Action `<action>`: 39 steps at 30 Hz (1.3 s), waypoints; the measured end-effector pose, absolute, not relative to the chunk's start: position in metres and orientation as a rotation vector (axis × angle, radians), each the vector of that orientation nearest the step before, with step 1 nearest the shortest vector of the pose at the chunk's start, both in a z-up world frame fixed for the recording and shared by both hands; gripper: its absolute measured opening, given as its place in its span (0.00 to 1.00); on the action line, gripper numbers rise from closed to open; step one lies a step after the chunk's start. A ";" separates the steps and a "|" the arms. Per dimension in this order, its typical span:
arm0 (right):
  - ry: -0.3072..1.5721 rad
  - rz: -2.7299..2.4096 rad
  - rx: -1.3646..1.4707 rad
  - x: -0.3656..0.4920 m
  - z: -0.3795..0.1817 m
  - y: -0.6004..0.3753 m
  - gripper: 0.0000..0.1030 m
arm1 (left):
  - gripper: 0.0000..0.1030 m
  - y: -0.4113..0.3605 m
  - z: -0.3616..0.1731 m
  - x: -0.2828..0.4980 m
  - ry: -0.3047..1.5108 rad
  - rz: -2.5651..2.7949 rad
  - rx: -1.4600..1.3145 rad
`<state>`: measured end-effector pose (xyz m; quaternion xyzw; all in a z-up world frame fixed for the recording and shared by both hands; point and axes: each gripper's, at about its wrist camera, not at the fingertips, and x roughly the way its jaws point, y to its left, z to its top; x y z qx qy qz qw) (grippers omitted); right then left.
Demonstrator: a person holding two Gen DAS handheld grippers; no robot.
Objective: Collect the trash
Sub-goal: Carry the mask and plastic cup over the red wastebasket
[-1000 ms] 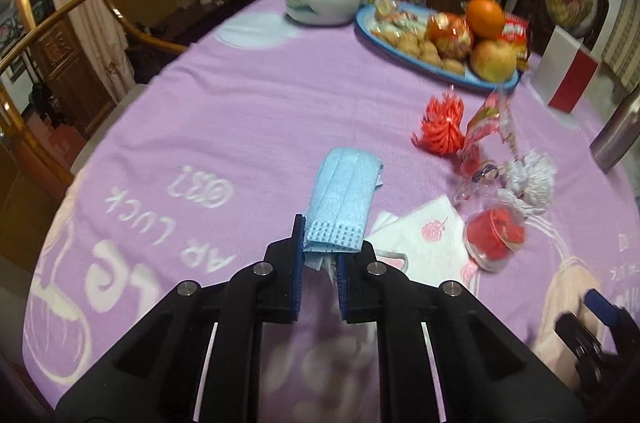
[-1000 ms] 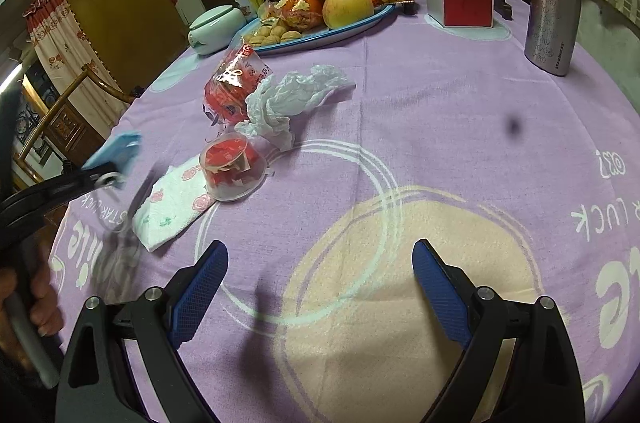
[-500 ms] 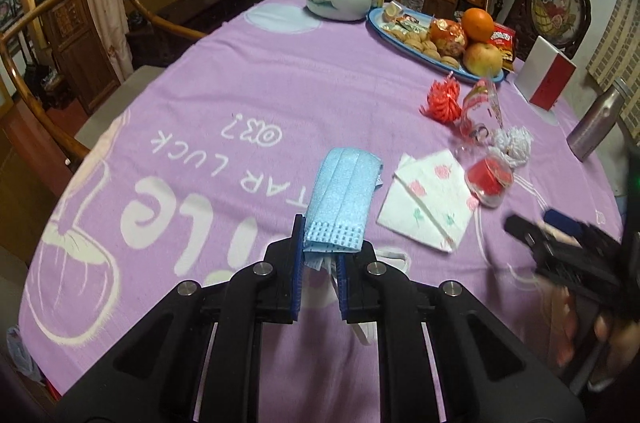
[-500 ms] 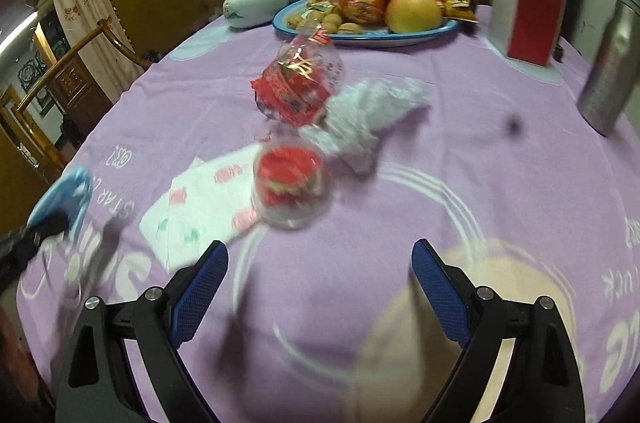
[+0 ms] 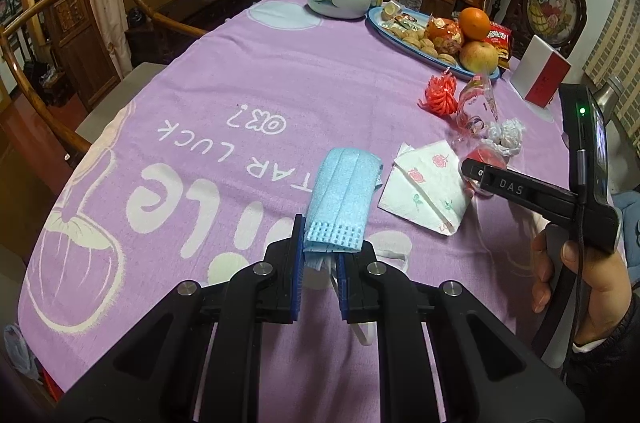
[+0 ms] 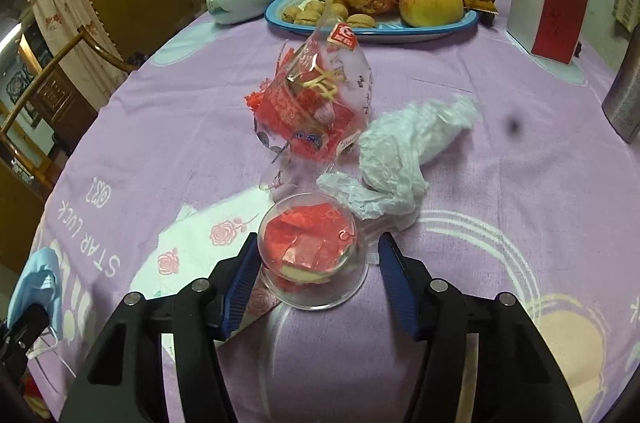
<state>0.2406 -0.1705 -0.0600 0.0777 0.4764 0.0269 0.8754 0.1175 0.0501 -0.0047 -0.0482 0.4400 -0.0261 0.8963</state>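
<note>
— Left gripper, what has it got?

— Its blue pads are pinched nearly together on the near end of a light blue face mask; the rest of the mask sticks out ahead of the fingers, over the purple tablecloth, with a white ear loop dangling below.

— And the right gripper?

— Its jaws have just been closing, and they now stand about half open on either side of a clear plastic cup with red wrappers inside. The left pad looks to be touching the cup's wall and the right pad is a little apart from it (though the cup's clear rim makes that hard to judge), so I would not call it gripped.

— Where is the other rubbish?

— A rose-printed paper napkin lies just left of the cup, partly under it. Just beyond the cup sits a crumpled white plastic bag, and left of that a clear bag of red wrappers. A blue plate of fruit, nuts and snacks stands at the far side.
</note>
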 end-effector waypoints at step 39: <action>0.889 0.470 0.082 0.050 -0.004 -0.079 0.57 | 0.14 0.101 0.024 -0.050 0.805 0.038 -0.132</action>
